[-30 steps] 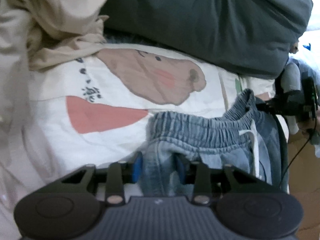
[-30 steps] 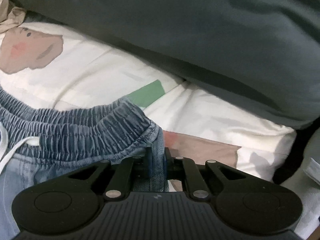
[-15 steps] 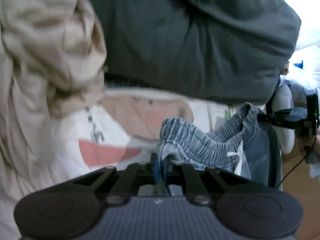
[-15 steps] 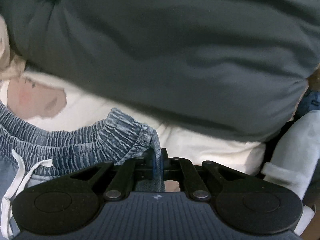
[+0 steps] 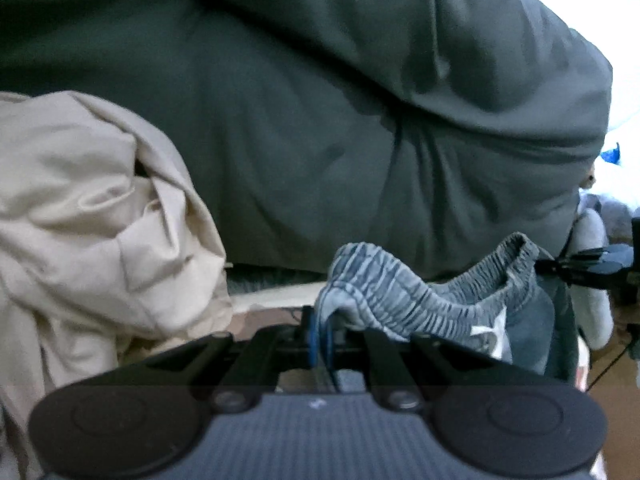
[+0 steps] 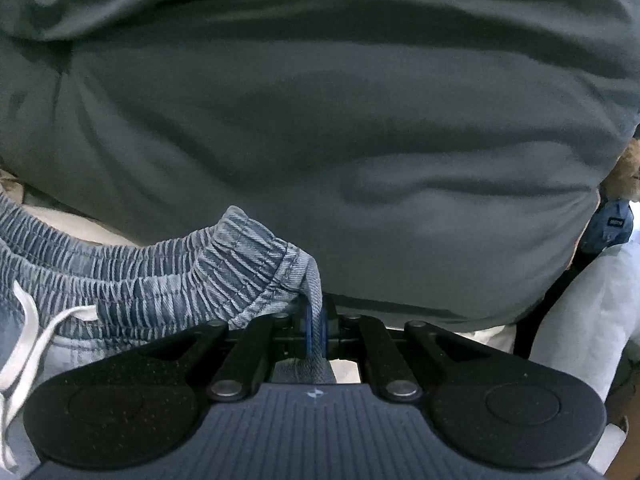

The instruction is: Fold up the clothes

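Both tools, left tool (image 5: 322, 334) and right tool (image 6: 316, 330), pinch the denim shorts' (image 6: 168, 280) ruched elastic waistband (white drawstring (image 6: 32, 332) at 9 o'clock).

A big dark grey-green duvet (image 5: 320, 128) fills the background, heaped on pale bedding (image 5: 272, 294) (only a strip shows). Brown floor (image 5: 616, 392) at lower right; bright light (image 5: 624, 92) behind.

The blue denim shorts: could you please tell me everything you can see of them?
The denim shorts are faded blue, with a gathered elastic waistband and a white drawstring. Each end of the waistband is pinched: the left claw and the right claw are shut on it. The band sags between them, in front of a dark grey duvet.
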{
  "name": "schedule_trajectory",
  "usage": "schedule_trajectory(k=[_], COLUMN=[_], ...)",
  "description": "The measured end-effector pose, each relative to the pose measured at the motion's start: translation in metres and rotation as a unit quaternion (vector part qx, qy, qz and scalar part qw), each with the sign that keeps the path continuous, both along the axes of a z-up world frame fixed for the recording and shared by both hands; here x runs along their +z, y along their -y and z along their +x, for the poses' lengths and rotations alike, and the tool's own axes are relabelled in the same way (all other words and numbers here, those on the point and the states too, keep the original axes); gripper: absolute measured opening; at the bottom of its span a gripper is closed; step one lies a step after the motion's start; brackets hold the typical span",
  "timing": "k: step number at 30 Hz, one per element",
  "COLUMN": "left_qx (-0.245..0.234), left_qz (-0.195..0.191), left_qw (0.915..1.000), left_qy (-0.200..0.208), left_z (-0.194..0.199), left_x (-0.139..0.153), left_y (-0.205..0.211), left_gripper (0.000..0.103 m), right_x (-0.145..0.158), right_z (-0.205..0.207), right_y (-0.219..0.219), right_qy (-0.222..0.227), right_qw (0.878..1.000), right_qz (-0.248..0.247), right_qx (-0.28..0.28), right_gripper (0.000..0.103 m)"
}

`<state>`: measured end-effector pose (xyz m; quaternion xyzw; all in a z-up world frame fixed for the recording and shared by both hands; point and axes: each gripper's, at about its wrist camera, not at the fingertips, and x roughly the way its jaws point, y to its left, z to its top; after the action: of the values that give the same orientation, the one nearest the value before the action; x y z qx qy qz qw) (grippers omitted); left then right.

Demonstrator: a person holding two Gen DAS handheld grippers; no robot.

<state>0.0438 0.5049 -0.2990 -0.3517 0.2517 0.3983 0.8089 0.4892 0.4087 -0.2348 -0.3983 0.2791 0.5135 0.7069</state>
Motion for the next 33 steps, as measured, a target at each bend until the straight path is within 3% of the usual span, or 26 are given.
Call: schedule_trajectory(k=[9, 18, 23, 27, 28, 33], left_qx=[0.022, 0.014, 0.002, 0.004, 0.004, -0.002], left_qz=[-0.044, -0.052, -0.051, -0.03, -0.023, 0.011], left_qw=[0.9976, 0.9942, 0.9936, 0.9936, 0.994, 0.9958], left_qy=[-0.049, -0.093, -0.101, -0.109, -0.107, -0.091], left_z=[0.006, 0.022, 0.025, 0.012, 0.01, 0.022], left_x=[-0.054, -0.076, -0.068, -0.052, -0.047, -0.025], left_y=[-0.014, -0.018, -0.015, -0.003, 0.0, 0.014], left_gripper=[0.004, 0.006, 0.021, 0.034, 0.037, 0.049], right_x=[-0.048, -0.086, -0.072, -0.039, -0.031, -0.001], right_z=[0.007, 0.02, 0.035, 0.026, 0.024, 0.012], right_y=[-0.039, -0.063, -0.061, -0.04, -0.033, 0.003], right_qy=[-0.017, -0.035, -0.083, -0.059, -0.061, -0.066], right_qw=[0.999, 0.996, 0.993, 0.997, 0.997, 0.998], right_qz=[-0.051, -0.079, -0.064, -0.042, -0.034, -0.015], right_qx=[-0.009, -0.024, -0.054, -0.026, -0.021, -0.005], right_gripper=[0.002, 0.004, 0.011, 0.039, 0.041, 0.042])
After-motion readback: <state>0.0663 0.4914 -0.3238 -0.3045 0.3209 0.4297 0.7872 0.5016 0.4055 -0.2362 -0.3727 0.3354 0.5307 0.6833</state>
